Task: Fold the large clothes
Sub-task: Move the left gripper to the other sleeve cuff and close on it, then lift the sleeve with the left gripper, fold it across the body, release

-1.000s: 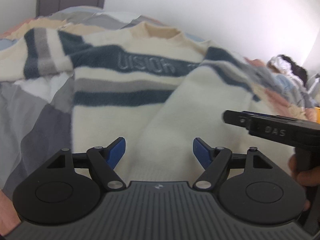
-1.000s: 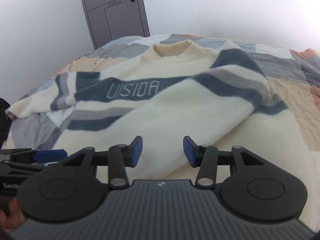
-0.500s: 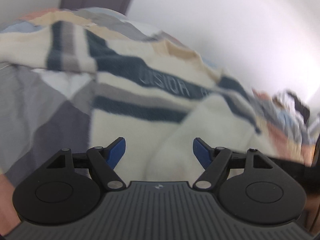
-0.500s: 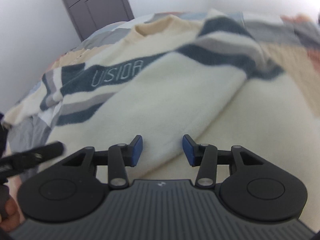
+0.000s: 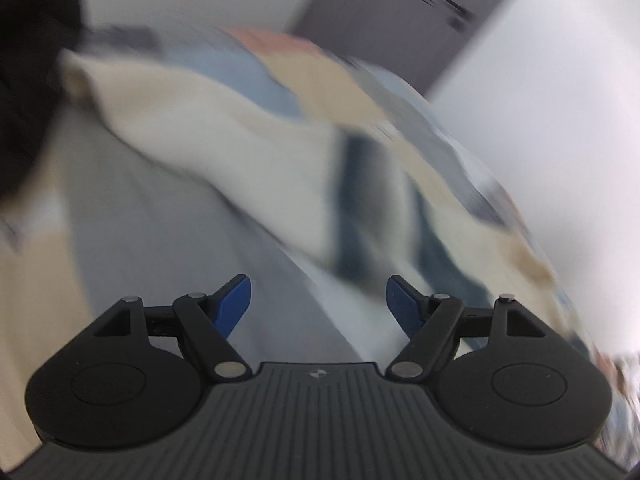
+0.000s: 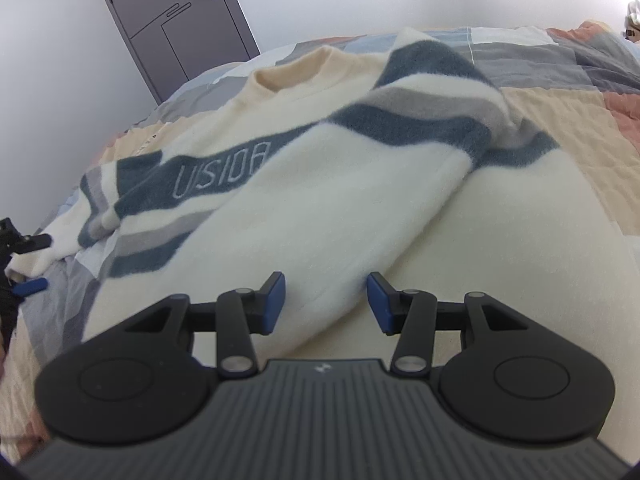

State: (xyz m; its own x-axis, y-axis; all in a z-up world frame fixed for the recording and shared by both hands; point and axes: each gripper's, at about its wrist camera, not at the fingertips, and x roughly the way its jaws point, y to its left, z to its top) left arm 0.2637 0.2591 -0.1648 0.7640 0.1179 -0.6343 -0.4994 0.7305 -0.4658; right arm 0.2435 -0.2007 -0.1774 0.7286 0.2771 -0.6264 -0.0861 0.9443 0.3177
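A cream fleece sweater with navy and grey stripes and "VISION" lettering lies spread on the bed, its right sleeve folded across the chest. My right gripper hovers over that sleeve's cuff end, open, with its pads clear of the cloth. In the blurred left wrist view, my left gripper stands wide open with nothing in it and faces the sweater's left sleeve. The right wrist view shows the left gripper at the far left edge. Its fingers stand on either side of that sleeve's cuff.
A patchwork quilt in grey, tan, blue and rust covers the bed. A grey door stands in the white wall behind. A dark blurred shape fills the upper left of the left wrist view.
My left gripper has swept left from the sweater's hem to the left sleeve, rolling as it went, and its view is blurred. The right gripper has barely moved, and both jaws stay as wide as before.
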